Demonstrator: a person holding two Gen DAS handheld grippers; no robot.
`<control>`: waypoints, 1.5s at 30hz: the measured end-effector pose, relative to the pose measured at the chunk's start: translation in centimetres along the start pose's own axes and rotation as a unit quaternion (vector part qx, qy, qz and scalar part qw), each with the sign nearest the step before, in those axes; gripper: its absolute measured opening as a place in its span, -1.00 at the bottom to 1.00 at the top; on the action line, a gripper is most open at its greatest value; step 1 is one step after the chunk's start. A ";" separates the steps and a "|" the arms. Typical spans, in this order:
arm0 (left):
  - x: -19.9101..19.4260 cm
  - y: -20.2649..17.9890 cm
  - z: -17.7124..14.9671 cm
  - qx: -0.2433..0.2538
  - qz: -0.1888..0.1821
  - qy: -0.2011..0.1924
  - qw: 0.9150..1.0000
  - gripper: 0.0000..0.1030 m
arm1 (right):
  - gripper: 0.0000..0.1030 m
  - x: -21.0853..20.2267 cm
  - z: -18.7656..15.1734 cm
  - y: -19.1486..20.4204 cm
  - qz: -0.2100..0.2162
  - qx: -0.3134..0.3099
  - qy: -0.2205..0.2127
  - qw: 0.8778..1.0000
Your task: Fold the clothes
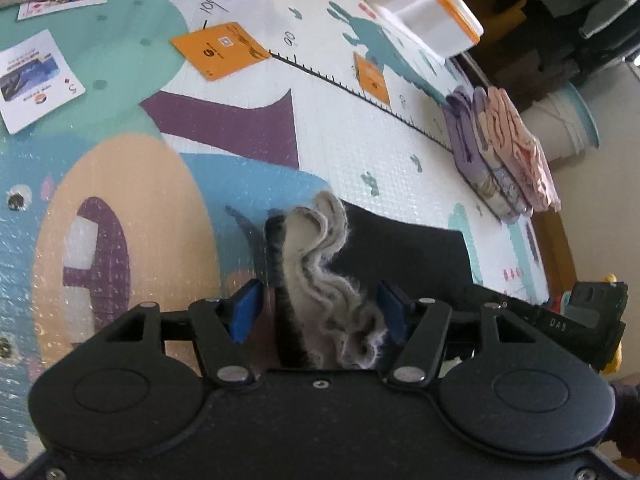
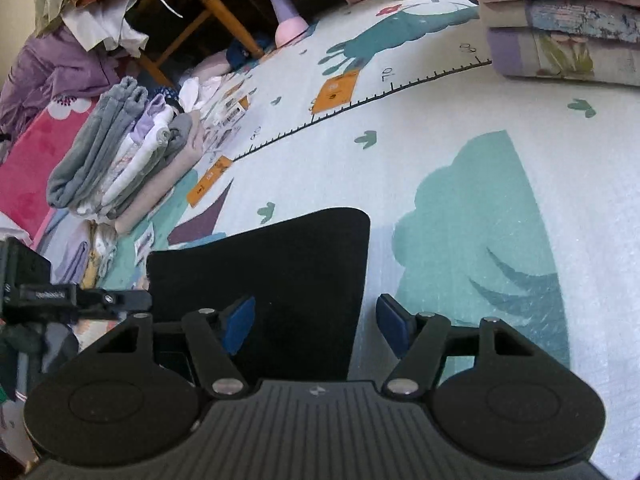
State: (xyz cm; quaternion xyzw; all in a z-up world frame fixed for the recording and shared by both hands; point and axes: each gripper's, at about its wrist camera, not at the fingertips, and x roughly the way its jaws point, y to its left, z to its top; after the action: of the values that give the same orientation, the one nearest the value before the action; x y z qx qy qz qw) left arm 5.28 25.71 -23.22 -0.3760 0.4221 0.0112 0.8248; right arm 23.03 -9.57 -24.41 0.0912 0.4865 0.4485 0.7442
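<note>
A fuzzy grey-and-white striped garment (image 1: 320, 264) stands bunched between the blue pads of my left gripper (image 1: 319, 314). The left pad (image 1: 246, 314) is clear of the cloth and the right pad just brushes its fluff, so the jaws stand open. Behind it a black garment (image 1: 404, 248) lies flat on the patterned play mat (image 1: 360, 140). In the right wrist view my right gripper (image 2: 317, 322) is open low over the near edge of the same black garment (image 2: 280, 264), with nothing pinched. Each gripper shows at the edge of the other's view.
Stacks of folded clothes sit on the mat: one at the right (image 1: 500, 152), one at the left (image 2: 120, 160), one at the top right (image 2: 560, 32). Orange cards (image 1: 220, 50) and a white bin with an orange lid (image 1: 432, 12) lie farther off. A wooden chair (image 2: 216, 12) and loose laundry border the mat.
</note>
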 end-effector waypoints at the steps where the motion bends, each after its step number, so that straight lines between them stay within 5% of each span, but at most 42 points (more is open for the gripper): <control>1: 0.1 0.0 0.0 -0.001 0.000 -0.002 1.000 0.18 | 0.31 0.0 0.0 0.0 0.001 0.007 -0.001 1.000; 3: 0.4 -0.4 0.0 0.003 0.003 0.000 1.000 -0.16 | 0.27 0.0 -0.1 -0.2 0.003 0.021 -0.002 1.000; 5: 0.8 -0.8 0.0 0.008 -0.004 0.004 1.000 -0.29 | -0.39 -0.1 -0.2 -0.5 0.006 0.032 0.000 0.999; 8: 1.6 -1.8 -0.1 0.009 -0.038 0.018 0.999 -0.51 | -0.55 -1.2 -0.3 -1.1 0.006 0.045 -0.004 0.999; 12: 2.9 -4.7 -1.0 0.040 -0.069 0.050 0.996 -0.53 | -0.56 -7.0 -1.5 -4.0 -0.011 0.121 -0.036 0.992; 13: 3.3 -5.2 -1.2 0.052 -0.068 0.058 0.995 -0.42 | -0.50 -8.1 -2.3 -4.6 -0.025 0.130 -0.035 0.991; 14: 3.6 -5.6 -1.3 0.059 -0.062 0.061 0.994 0.06 | -0.31 -8.9 -3.2 -5.3 -0.039 0.133 -0.031 0.990; 15: 3.6 -5.6 -1.3 0.058 -0.057 0.060 0.995 0.19 | -0.18 -9.6 -4.0 -5.9 -0.052 0.136 -0.028 0.989; 16: 3.5 -5.5 -1.3 0.055 -0.055 0.058 0.995 0.19 | 0.14 -10.2 -4.6 -6.4 -0.059 0.137 -0.035 0.988; 21: 3.6 -5.4 -1.2 0.046 -0.052 0.058 0.996 0.22 | 0.28 -11.3 -6.0 -7.4 -0.058 0.136 -0.052 0.988; 27: 5.6 -6.7 -1.5 0.044 -0.055 0.063 0.996 0.23 | 0.28 -9.0 -5.1 -6.8 -0.021 0.129 -0.044 0.990; 28: 5.6 -7.1 -1.7 0.056 -0.051 0.060 0.995 0.09 | 0.24 -8.7 -5.0 -6.6 -0.020 0.125 -0.039 0.991; 29: 5.7 -7.4 -1.9 0.065 -0.049 0.059 0.995 -0.38 | -0.07 -8.5 -4.8 -6.4 -0.019 0.120 -0.034 0.992; 30: 5.9 -7.5 -2.0 0.068 -0.048 0.059 0.995 -0.38 | -0.30 -8.2 -4.7 -6.3 -0.019 0.115 -0.028 0.993; 34: 6.2 -8.3 -2.6 0.075 -0.064 0.060 0.993 -0.52 | -0.51 -8.6 -5.4 -6.4 -0.018 0.123 -0.034 0.992; 45: 9.2 -16.7 -4.4 0.176 -0.103 0.141 0.969 -0.55 | -0.54 -16.8 -10.2 -9.1 -0.041 0.174 -0.085 0.980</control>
State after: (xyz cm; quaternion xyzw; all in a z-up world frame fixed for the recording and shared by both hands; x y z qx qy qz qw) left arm 13.79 8.21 -21.09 -0.2644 0.4885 -0.2009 0.8069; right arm 17.96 -30.58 -24.01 0.2365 0.4957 0.3167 0.7734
